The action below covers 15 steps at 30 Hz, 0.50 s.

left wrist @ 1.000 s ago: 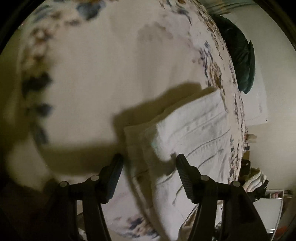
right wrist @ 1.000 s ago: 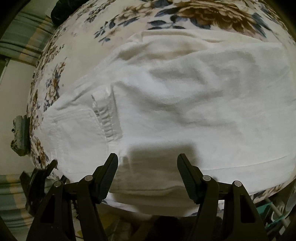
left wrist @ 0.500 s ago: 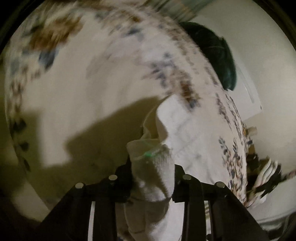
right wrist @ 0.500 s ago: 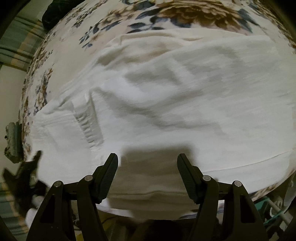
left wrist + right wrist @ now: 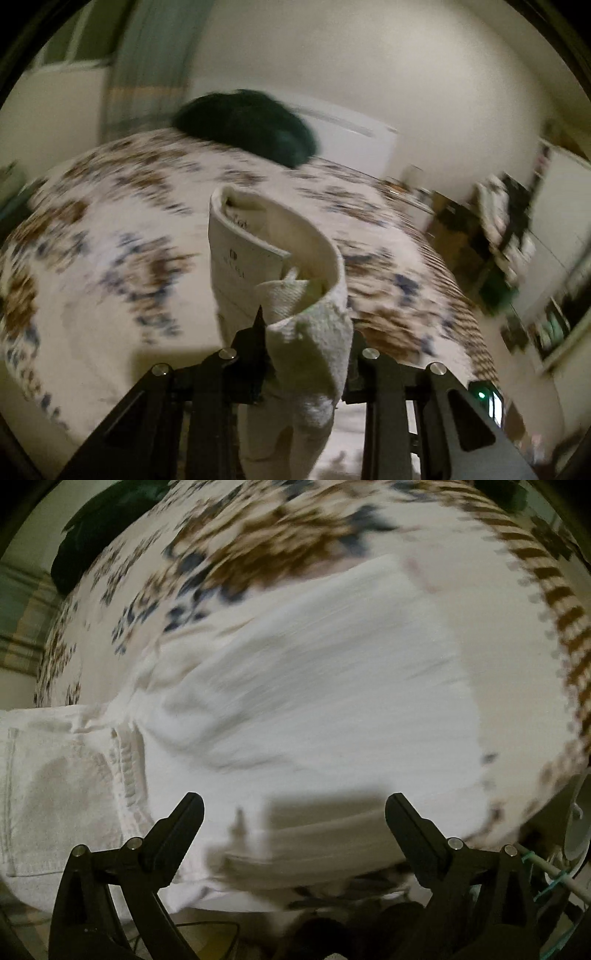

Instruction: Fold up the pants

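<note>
The white pants (image 5: 306, 709) are spread across the flowered bedspread (image 5: 258, 542), with a back pocket and belt loop seen at the left of the right wrist view, where that end appears raised off the bed, and the near edge lying close to the edge of the bed. One end of the pants (image 5: 280, 273), the waistband with a label inside, is lifted above the bedspread (image 5: 110, 258) and is clenched between the fingers of the left gripper (image 5: 308, 354), with cloth hanging down below them. The right gripper (image 5: 294, 812) is held over the near edge of the pants with its fingers spread wide and nothing grasped between them. A dark green cushion (image 5: 247, 125) is seen at the far end of the bed against a pale wall (image 5: 388, 62), and cluttered shelves (image 5: 509, 236) are blurred at the right
</note>
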Available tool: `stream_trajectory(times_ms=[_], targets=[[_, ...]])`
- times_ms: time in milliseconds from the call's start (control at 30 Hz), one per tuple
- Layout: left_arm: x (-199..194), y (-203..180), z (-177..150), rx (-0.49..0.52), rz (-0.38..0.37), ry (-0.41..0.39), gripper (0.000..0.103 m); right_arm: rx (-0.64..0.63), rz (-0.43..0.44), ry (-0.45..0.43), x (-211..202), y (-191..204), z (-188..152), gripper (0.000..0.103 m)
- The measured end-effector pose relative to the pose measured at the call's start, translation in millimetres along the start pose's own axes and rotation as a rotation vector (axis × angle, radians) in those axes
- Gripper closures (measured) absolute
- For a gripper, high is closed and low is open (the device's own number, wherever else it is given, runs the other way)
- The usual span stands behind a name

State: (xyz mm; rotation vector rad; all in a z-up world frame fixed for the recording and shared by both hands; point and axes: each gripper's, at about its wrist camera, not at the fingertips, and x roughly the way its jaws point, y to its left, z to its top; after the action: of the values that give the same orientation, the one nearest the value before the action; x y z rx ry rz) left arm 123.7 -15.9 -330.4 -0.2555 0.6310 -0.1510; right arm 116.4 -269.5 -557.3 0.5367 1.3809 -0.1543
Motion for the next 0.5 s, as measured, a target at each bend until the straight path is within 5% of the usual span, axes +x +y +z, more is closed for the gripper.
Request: stream_trajectory(times_ms=[133, 267, 367, 500], targets=[[17.9, -80.0, -14.9, 0.096, -0.122, 0.056, 0.078, 0.065, -0.025, -0.044, -36.1, -64.5, 12.9, 0.003], [60.4, -159.7, -60.2, 0.18, -0.236, 0.211, 0.078, 0.151, -0.074, -0.055, -55.1, -138.4, 16.7, 0.003], [98.1, -200.3, -103.3, 0.269, -0.24, 0.327, 0.077, 0.214, -0.107, -0.059, -61.8, -188.6, 21.2, 0.003], [142.4, -220.1, -149.2, 0.369, -0.137, 0.484, 0.069, 0.25, -0.138, -0.058, -70.2, -241.1, 22.9, 0.003]])
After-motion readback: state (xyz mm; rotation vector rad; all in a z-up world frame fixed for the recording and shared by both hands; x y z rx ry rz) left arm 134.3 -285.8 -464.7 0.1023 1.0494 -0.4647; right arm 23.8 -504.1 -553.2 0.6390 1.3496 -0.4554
